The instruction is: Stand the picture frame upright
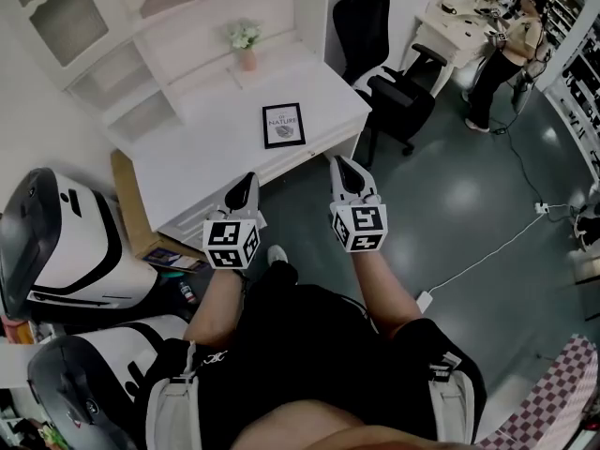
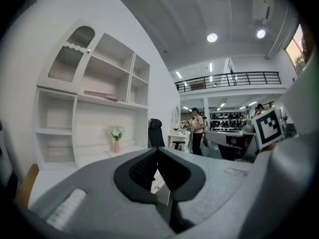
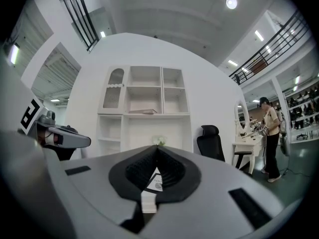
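Note:
A black-framed picture (image 1: pixel 283 126) with a white print lies flat on the white desk (image 1: pixel 211 148), near its front right part. My left gripper (image 1: pixel 246 187) hovers shut in front of the desk's front edge, short of the frame and to its left. My right gripper (image 1: pixel 341 169) hangs shut off the desk's front right corner, to the right of the frame. Neither holds anything. Through the right gripper's closed jaws a sliver of the picture frame (image 3: pixel 155 180) shows; the left gripper view shows only a slip of the frame (image 2: pixel 158 183) between its pads.
A pink vase of white flowers (image 1: pixel 245 41) stands at the desk's back under white shelves (image 1: pixel 112 26). A black office chair (image 1: pixel 389 73) stands right of the desk. White-and-black machines (image 1: pixel 56 242) sit at my left. A person (image 1: pixel 506 50) stands far right; a white cable (image 1: pixel 487 251) crosses the floor.

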The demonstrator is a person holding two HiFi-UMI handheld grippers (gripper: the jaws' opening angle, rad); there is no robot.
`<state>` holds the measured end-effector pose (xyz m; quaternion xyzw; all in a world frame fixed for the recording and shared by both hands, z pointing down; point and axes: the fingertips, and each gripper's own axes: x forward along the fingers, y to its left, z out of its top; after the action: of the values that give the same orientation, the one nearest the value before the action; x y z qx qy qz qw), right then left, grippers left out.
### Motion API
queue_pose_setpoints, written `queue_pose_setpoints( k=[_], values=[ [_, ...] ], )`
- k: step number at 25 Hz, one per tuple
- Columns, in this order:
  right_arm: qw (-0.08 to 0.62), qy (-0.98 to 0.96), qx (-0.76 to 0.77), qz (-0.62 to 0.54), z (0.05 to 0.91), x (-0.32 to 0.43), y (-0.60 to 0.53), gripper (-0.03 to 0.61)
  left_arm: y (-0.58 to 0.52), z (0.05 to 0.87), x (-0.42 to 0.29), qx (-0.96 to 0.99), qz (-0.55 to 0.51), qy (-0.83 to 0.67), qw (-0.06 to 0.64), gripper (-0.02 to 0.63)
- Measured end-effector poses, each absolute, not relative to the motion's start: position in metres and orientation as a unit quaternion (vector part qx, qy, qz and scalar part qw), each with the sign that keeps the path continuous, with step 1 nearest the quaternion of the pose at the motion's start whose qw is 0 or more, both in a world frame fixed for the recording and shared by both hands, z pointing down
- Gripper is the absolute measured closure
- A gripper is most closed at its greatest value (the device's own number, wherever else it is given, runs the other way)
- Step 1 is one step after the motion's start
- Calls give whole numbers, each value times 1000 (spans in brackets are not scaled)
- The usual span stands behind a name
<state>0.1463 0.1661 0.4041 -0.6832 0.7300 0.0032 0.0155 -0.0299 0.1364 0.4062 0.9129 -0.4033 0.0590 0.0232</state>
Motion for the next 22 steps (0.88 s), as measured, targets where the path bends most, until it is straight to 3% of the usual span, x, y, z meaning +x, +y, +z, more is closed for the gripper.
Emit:
queue_pose_setpoints(
  k=[22],
  values=[
    [12, 712, -702, -5, 405, 205, -77, 575, -119, 409, 18, 914, 66, -399, 33, 597]
  ],
)
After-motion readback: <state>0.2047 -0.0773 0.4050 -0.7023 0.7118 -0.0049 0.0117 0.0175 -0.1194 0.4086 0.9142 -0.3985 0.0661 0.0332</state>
